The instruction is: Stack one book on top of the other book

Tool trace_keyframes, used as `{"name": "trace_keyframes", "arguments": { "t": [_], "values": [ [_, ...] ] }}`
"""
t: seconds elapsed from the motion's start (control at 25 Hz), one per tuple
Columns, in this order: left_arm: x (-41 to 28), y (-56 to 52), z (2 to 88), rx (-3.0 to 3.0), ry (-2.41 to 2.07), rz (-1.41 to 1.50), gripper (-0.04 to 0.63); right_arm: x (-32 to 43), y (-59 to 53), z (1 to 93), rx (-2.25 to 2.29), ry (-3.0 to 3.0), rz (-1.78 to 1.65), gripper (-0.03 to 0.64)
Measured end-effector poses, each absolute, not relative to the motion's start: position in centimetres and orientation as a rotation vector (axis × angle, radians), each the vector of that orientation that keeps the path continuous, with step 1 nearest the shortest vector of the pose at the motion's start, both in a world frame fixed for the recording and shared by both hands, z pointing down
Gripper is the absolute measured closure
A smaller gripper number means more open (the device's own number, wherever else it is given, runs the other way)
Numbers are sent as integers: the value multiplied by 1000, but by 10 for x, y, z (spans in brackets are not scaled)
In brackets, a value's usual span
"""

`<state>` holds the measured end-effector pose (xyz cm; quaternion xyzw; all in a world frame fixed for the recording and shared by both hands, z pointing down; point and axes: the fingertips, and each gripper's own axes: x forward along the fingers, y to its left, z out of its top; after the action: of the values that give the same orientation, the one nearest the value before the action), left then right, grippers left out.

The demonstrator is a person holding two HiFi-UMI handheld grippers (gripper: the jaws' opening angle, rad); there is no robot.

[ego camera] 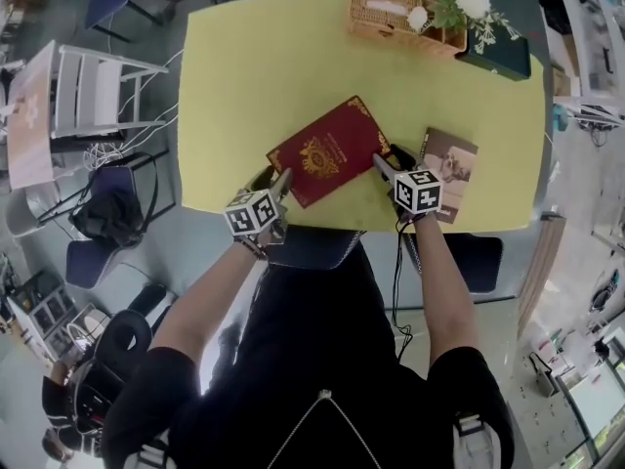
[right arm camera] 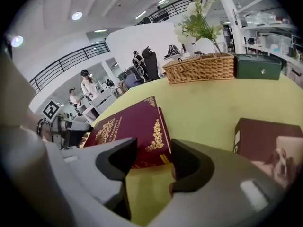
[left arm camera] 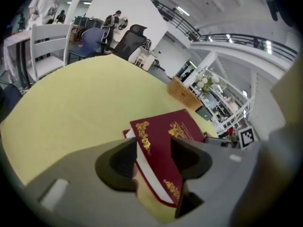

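Left tongs [ego camera: 282, 177] and right tongs [ego camera: 382, 163], both open, are set astride near corners of the red book [ego camera: 330, 150]; the brown book [ego camera: 450, 169] is noted just outboard of the right tongs.

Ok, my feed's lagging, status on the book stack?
Left gripper, right gripper open, each astride a corner of red book. It lies on table, brown book beside, unstacked. Only the right gripper between them.

Both forearms reach forward and converge. The left tongs [ego camera: 282, 178] and right tongs [ego camera: 382, 163] slant downward with tips turned toward each other. Jaws of both stand wide apart.
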<state>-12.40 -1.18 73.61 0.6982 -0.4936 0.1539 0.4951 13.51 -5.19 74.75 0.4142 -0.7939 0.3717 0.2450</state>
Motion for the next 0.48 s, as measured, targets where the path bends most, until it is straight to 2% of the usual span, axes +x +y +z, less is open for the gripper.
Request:
{"name": "trace_keyframes", "arguments": {
  "t": [0.48],
  "values": [
    [-127,-59,740,1800,-1236,409,364,126,7,748,1249,-2078,1173,423]
  ]
}}
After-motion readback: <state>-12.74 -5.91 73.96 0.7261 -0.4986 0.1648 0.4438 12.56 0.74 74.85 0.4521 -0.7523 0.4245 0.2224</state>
